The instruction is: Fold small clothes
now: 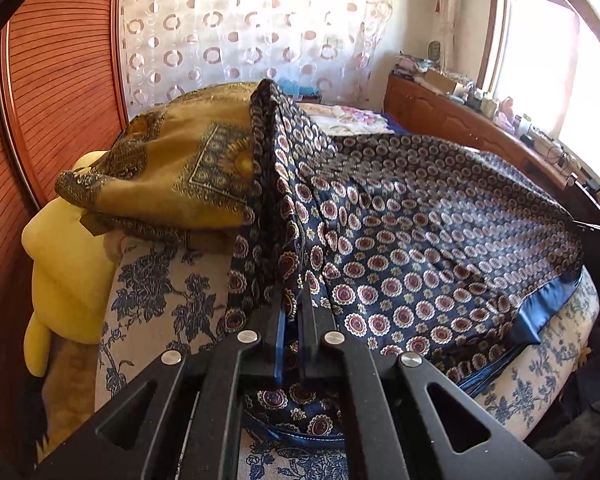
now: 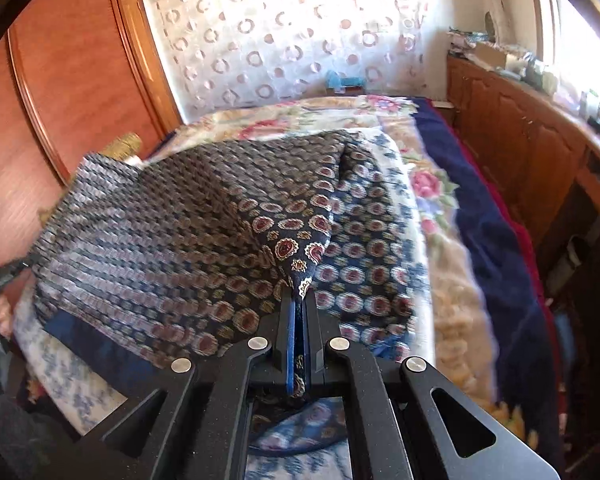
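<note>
Tongs, left (image 1: 296,296): black, blue-padded, clamped shut on a bunched edge of the scarf (image 1: 419,248); cloth shows between the pads and hangs below them. Tongs, right (image 2: 298,300): same make, clamped shut on another edge of that scarf (image 2: 172,248), a pinched peak of cloth rising just ahead of the tips.

Scarf: navy, printed with rows of red-and-cream medallions, plain glossy blue border along the near edge. Held up off the bed between the two tongs, stretched and sagging across the middle, one end draped down over the blue-flowered sheet (image 1: 168,292). Right-wrist view is blurred over much of the cloth.

Second cloth (image 1: 172,172): mustard-gold with dark patterned border, heaped at the left of the bed, touching the scarf's far fold.

Pillow (image 1: 64,256): yellow, beside and partly under the gold cloth, against the wooden panel (image 1: 60,80).

Blanket (image 2: 431,184): floral, pink roses, navy edge, covering the far and right side of the bed.

Curtain (image 1: 252,32): white, ring-patterned, behind the bed.

Cabinet (image 2: 515,128): low, wooden, along the right wall under a bright window, top crowded with small items too small to tell.
</note>
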Demonstrator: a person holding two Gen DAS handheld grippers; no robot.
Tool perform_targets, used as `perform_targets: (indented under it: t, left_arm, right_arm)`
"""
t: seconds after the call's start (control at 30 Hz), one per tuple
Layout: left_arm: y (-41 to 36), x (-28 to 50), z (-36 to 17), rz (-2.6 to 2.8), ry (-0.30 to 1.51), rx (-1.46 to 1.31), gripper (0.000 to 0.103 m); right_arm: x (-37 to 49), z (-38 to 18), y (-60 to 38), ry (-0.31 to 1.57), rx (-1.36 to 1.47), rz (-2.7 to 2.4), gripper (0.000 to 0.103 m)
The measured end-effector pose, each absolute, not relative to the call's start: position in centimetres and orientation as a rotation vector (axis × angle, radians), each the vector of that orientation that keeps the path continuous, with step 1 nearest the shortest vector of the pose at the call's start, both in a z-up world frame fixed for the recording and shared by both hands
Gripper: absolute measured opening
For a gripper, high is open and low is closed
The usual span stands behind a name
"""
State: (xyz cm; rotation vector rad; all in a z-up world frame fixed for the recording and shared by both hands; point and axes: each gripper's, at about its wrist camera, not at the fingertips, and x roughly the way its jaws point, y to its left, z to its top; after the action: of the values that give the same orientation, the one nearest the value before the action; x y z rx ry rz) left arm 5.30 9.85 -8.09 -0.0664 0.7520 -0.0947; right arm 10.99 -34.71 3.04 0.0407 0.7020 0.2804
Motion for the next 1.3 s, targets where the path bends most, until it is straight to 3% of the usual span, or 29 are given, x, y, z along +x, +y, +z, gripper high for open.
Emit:
perform_targets:
  t: [0.13, 0.2, 0.23, 0.33, 0.4, 0.57, 0.73, 0.77, 0.8, 0.83, 1.03, 1.17, 1.3]
  left_arm:
    - [9.9, 5.1, -8.6, -0.077, 0.772, -0.068, 0.004]
    - [10.1, 4.9, -8.8, -0.076, 0.779, -0.076, 0.006]
    - [10.2, 4.9, -8.9, -0.074, 0.784, -0.08, 0.01]
    - [10.2, 4.8, -9.1, -0.084, 0.783, -0.09, 0.022]
    - [10.3, 4.6, -9.1, -0.086, 0.782, -0.091, 0.038]
    - [10.3, 4.4, -8.8, -0.099, 0.782, -0.094, 0.046]
    - [10.4, 4.5, -8.7, -0.092, 0.789, -0.092, 0.046]
    - [10.4, 4.5, -8.7, -0.095, 0.789, -0.095, 0.056]
    - [10.4, 4.5, -8.7, -0.089, 0.793, -0.099, 0.074]
    - [10.5, 4.5, -8.6, -0.088, 0.788, -0.105, 0.079]
    - [11.0, 4.4, -8.3, -0.046, 0.771, -0.107, 0.08]
    - [11.8, 4.9, -8.4, -0.02, 0.775, -0.121, 0.08]
    - [12.2, 5.6, -9.2, -0.008, 0.797, -0.134, 0.08]
  right_arm:
    - [10.5, 2.4, -35.2, 0.741, 0.02, 0.204, 0.005]
    - [9.8, 2.3, -35.5, 0.743, 0.005, 0.162, 0.025]
    - [9.5, 2.3, -35.6, 0.742, 0.007, 0.155, 0.029]
    - [9.1, 2.0, -36.1, 0.748, 0.015, 0.151, 0.03]
    - [9.0, 1.5, -36.3, 0.76, 0.012, 0.126, 0.03]
    - [9.0, 1.5, -36.4, 0.762, 0.024, 0.094, 0.03]
    - [7.9, 2.1, -36.2, 0.708, 0.04, 0.106, 0.03]
    - [7.5, 2.4, -35.9, 0.695, 0.041, 0.114, 0.03]
    - [7.2, 2.7, -35.5, 0.686, 0.039, 0.124, 0.03]
    - [7.0, 2.9, -35.0, 0.677, 0.034, 0.135, 0.03]
    - [6.4, 3.1, -31.6, 0.653, 0.007, 0.207, 0.038]
    - [6.4, 2.6, -29.1, 0.642, -0.007, 0.261, 0.054]
    - [6.8, 1.4, -26.9, 0.657, -0.036, 0.287, 0.055]
